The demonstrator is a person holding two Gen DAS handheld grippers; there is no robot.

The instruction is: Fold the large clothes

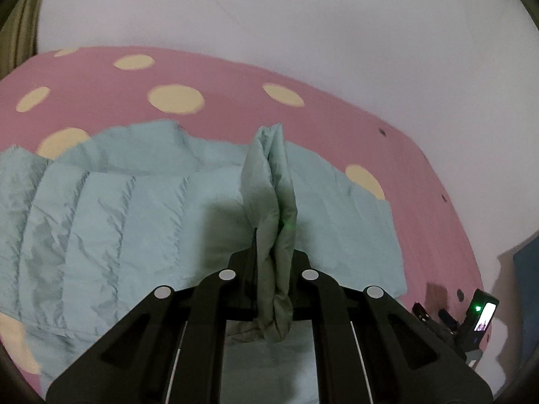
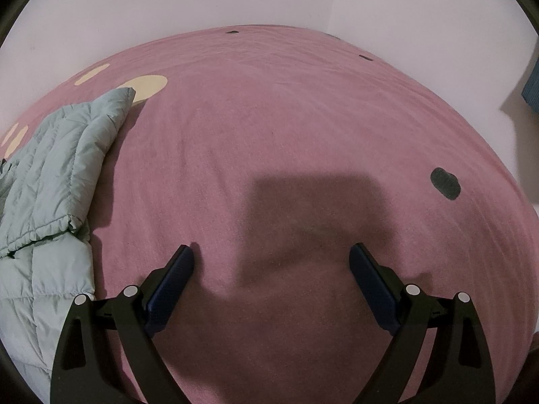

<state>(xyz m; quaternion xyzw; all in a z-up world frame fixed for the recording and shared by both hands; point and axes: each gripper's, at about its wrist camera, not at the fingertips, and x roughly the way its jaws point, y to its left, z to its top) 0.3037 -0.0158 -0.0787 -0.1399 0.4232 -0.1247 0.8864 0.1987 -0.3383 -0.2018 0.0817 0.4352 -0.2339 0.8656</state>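
Pink bedspread [image 2: 303, 118] bare rightward, left hand-held gripper [image 1: 269, 235] pinching jacket [image 1: 118, 208] edge, right hand-held gripper [image 2: 271, 259] spread wide

left gripper [image 1: 273, 235] is angled down with its black jaws pinched tight on a bunched fold of the pale green jacket [image 1: 269, 185]. right gripper [image 2: 271, 259] also tilts down, jaws spread wide, blue pads [image 2: 170, 286] bare, nothing between them.

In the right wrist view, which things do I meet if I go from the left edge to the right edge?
Pale green quilted jacket → cream dot on the pink bed cover → right gripper, jaws wide open over bare cover → dark oval spot → blue object at the wall.
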